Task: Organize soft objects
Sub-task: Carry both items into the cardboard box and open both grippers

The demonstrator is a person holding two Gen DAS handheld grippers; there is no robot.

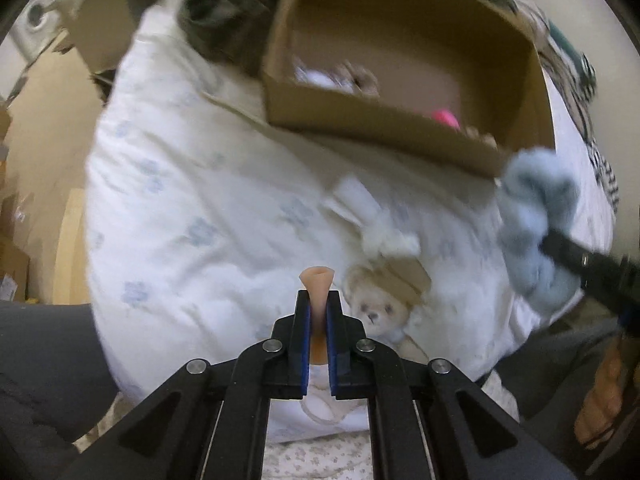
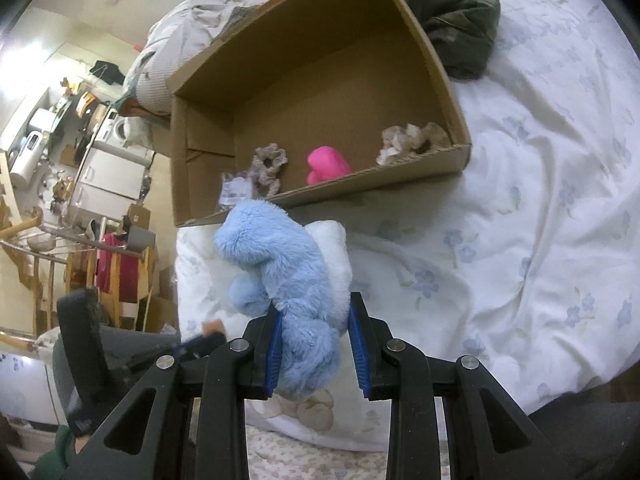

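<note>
My left gripper is shut on a small peach rubbery piece whose flared end sticks out past the fingertips. It hangs over the white floral duvet. My right gripper is shut on a fluffy light-blue plush toy, which also shows at the right of the left wrist view as a blue plush. An open cardboard box lies on the bed beyond it, holding a pink toy, a grey-brown scrunchie and a beige scrunchie.
A teddy bear and a white soft item lie on the duvet in front of the box. Dark green clothing is piled behind the box. Grey-clad legs fill the lower corners. Cluttered shelves and a drying rack stand at the left.
</note>
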